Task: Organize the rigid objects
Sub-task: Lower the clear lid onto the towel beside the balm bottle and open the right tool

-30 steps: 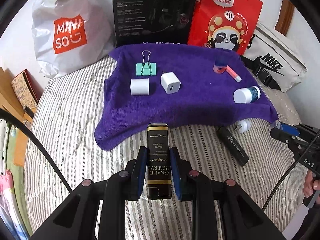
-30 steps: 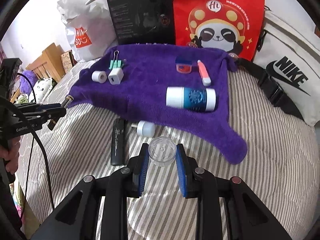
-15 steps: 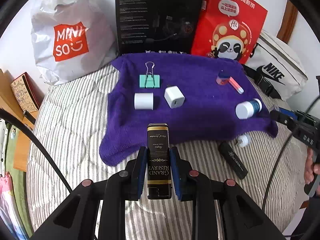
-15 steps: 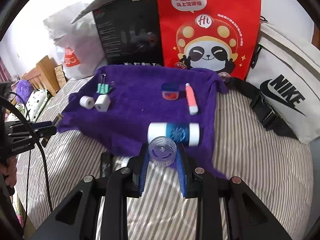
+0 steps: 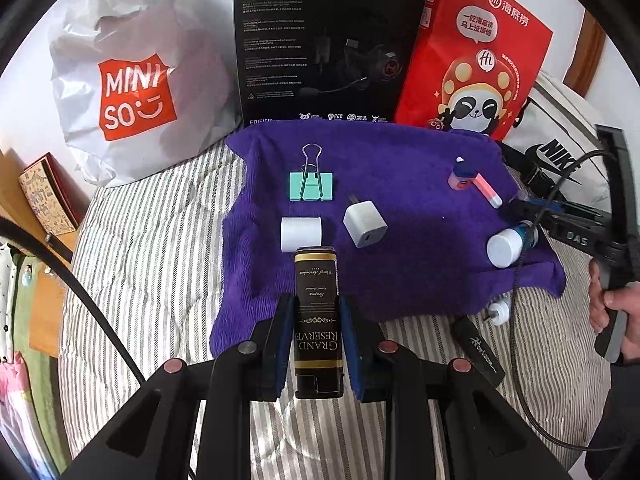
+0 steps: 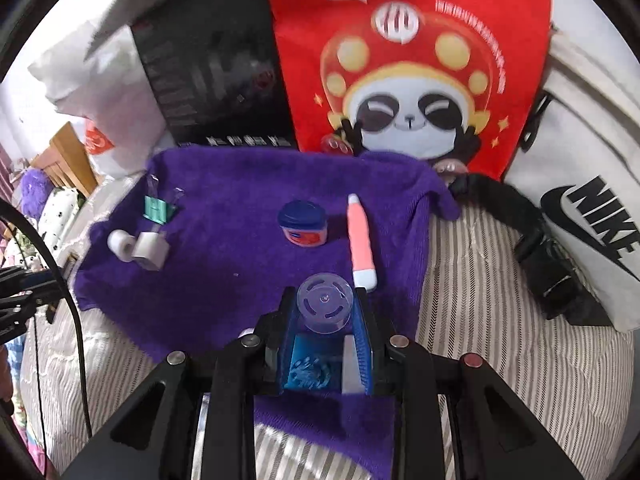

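My left gripper (image 5: 316, 312) is shut on a black and gold tin (image 5: 318, 320) marked Grand Reserve, held over the near edge of the purple towel (image 5: 400, 184). On the towel lie a green binder clip (image 5: 311, 184), a white roll (image 5: 301, 234), a white charger (image 5: 364, 224), a small jar (image 5: 461, 176), a pink tube (image 5: 488, 191) and a white and blue bottle (image 5: 510, 244). My right gripper (image 6: 325, 304) is shut on a clear round cap (image 6: 325, 305), above the blue bottle (image 6: 316, 364). The jar (image 6: 304, 226) and pink tube (image 6: 361, 240) lie ahead of it.
A Miniso bag (image 5: 132, 92), a black box (image 5: 324, 40), a red panda bag (image 5: 476, 60) and a white Nike bag (image 5: 560, 148) stand behind the towel. A black stick (image 5: 478, 350) and a small white piece (image 5: 499, 312) lie on the striped bedding at right.
Both grippers have moved forward over the towel with their loads. The right one now hovers over the blue bottle; the left tin's tip is near the white roll.
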A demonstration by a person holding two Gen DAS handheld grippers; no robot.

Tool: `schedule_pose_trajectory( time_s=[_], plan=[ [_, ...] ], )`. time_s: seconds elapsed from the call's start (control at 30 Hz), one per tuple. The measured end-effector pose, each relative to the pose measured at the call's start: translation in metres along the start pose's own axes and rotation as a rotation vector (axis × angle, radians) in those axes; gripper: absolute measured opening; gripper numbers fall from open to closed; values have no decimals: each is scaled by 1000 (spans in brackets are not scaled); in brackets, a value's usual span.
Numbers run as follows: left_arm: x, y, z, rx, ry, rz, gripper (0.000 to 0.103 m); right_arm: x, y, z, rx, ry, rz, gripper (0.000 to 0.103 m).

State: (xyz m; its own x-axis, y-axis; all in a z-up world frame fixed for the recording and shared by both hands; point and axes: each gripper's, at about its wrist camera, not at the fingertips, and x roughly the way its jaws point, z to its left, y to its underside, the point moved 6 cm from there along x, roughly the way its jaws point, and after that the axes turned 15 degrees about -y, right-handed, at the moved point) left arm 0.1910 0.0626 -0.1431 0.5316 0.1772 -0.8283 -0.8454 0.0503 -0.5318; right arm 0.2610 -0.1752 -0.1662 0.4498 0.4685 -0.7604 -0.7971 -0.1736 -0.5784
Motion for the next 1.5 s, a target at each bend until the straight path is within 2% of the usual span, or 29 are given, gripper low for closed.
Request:
schedule_pose_trajectory(
  time_s=[0.3, 0.53, 0.6, 0.67, 0.77, 1.13, 1.3, 1.5],
  plan=[
    [13, -8, -2, 4, 13, 6, 23, 40, -2, -8, 13, 4, 89, 27],
    [18, -10, -1, -2, 28, 11, 23, 47, 2, -7, 1, 16, 94, 27],
    [19, -10, 0, -6, 28, 12, 23, 47, 3, -7, 3, 5, 96, 32],
    [19, -10, 1, -10, 29, 13, 23, 49, 2, -5, 5, -24, 101, 46],
    [20, -10, 1, -10, 28, 16, 22, 48, 3, -3, 4, -25, 104, 56],
    [20, -20, -11, 5, 53, 22, 23, 2, -1, -2, 1, 7, 35, 57],
    [32, -25, -23, 27, 45, 47, 23, -25, 8, 2, 11, -12, -8, 57],
    [48, -29, -32, 40, 31, 81, 23, -36, 17, 9, -15, -14, -2, 59]
  ],
)
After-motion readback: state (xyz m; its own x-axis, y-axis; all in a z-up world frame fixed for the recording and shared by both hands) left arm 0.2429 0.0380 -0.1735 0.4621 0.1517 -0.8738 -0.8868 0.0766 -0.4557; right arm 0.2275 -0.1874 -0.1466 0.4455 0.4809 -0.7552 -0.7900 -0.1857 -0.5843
